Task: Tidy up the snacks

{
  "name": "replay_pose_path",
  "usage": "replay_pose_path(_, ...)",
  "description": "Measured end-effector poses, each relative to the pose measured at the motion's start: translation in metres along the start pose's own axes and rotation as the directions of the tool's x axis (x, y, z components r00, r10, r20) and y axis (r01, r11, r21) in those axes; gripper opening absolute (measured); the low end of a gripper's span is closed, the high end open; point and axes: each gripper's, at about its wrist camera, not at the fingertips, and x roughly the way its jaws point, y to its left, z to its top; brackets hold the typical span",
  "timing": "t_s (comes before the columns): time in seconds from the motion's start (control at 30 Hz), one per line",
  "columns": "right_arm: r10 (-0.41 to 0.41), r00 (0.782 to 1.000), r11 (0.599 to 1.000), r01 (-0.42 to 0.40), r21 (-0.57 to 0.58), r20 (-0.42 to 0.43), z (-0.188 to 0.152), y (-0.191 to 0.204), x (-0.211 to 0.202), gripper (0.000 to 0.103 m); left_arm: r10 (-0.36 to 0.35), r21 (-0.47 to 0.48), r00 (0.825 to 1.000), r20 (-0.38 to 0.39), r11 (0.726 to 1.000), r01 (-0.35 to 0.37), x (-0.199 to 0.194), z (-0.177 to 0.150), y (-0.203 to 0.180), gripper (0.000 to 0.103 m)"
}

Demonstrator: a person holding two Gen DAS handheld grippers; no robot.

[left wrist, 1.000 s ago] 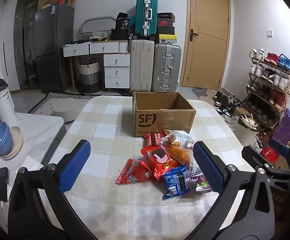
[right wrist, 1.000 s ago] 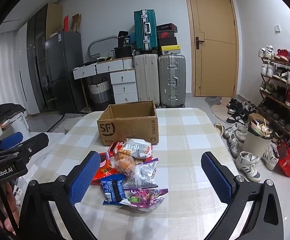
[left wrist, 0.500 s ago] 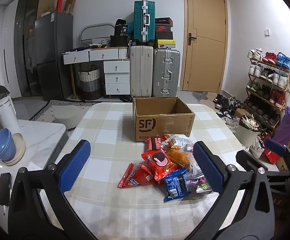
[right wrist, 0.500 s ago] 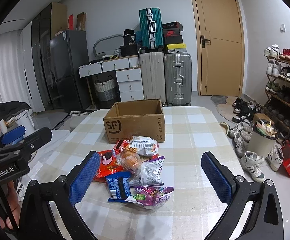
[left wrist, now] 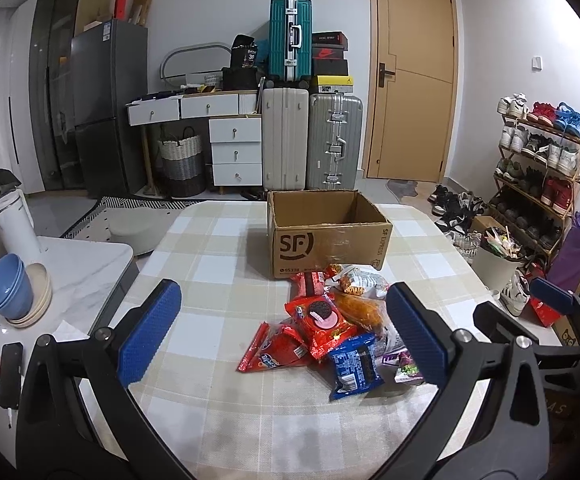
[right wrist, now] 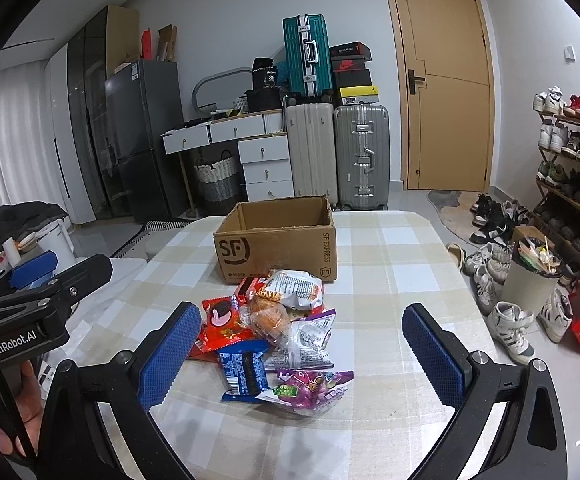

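The left gripper hangs with its blue pads spread wide and nothing between them, above the checked surface; the right gripper is likewise spread and empty. Between both lies the heap of snack packets, just in front of the open cardboard box, nearest packets touching its front wall.

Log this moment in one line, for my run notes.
stage: before first pick | left gripper: open, empty | right gripper: open, empty | snack packets: piled on checked tablecloth | brown cardboard box: open, behind pile
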Motion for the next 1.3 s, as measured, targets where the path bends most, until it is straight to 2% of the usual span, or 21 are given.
replay_pose_path(0.4,0.013,1.0,1.0,-0.012,0.006,-0.026,-0.0038,-0.0011,0.0058,0.103,0.0,0.01,1.0,-0.001,1.0,0.0,0.0012,-0.0035,-0.0019,0.102)
replay_pose_path(0.87,-0.003,1.0,1.0,0.003,0.002,0.009,-0.0013,-0.0003,-0.001,0.103,0.0,0.011,1.0,-0.003,1.0,0.0,0.0018,-0.004,-0.0026,0.102)
replay_pose_path(1.3,-0.009,1.0,1.0,0.009,0.009,0.008,-0.0017,-0.0022,-0.0017,0.103,0.01,0.01,1.0,-0.012,1.0,-0.009,0.0048,-0.0088,-0.0004,0.102)
